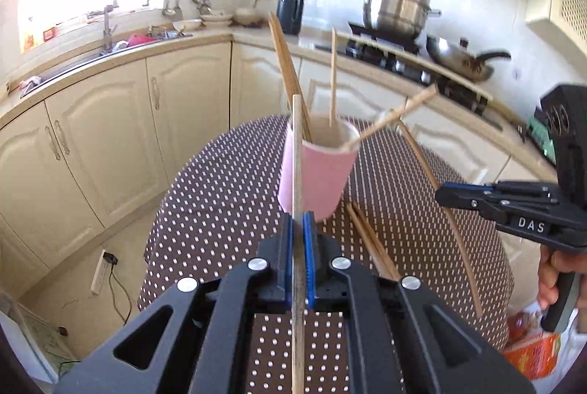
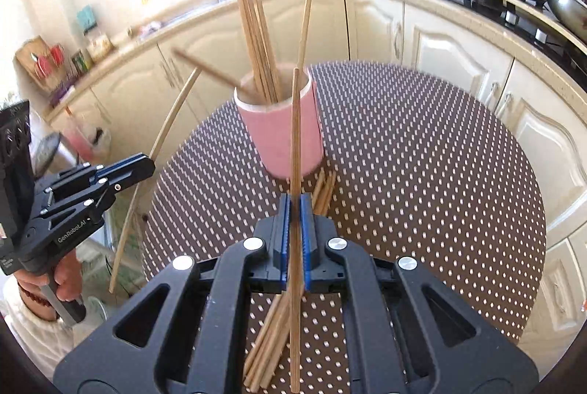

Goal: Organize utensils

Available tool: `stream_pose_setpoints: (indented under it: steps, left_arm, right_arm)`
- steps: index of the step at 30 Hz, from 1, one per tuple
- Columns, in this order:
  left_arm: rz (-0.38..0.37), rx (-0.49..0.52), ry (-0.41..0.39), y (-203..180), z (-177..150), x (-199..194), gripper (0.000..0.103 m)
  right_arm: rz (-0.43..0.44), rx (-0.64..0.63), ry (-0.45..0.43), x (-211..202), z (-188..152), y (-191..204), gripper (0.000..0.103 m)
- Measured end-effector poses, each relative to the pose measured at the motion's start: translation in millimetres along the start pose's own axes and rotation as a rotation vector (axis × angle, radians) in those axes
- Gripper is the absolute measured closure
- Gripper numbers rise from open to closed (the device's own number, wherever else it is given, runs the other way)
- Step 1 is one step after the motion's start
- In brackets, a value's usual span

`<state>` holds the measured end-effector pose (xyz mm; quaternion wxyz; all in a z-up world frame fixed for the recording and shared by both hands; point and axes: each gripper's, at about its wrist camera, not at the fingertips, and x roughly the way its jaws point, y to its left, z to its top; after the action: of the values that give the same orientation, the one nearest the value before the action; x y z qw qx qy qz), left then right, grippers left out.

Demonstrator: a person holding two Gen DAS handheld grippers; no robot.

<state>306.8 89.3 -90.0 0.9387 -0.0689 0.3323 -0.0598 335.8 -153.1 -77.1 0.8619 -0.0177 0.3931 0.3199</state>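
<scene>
Left gripper (image 1: 301, 229) and right gripper (image 2: 294, 210) each clamp one chopstick (image 1: 297, 155); pink holder (image 2: 282, 133) at twelve o'clock, several chopsticks inside.

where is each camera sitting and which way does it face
Left wrist: sits on the left tool, facing the pink cup and stove side; its chopstick, the right tool and a hand show.
Right wrist: sits on the right tool, facing the cup and sink side; the left tool shows.
Shared: cup, dotted tablecloth, loose chopsticks.
</scene>
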Motion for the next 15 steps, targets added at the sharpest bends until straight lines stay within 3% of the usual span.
stream_pose_setpoints:
  steps: [15]
  left_arm:
    - [-0.070, -0.134, -0.290, 20, 52, -12, 0.097]
  right_arm:
    - [0.033, 0.053, -0.296, -9, 39, -15, 0.097]
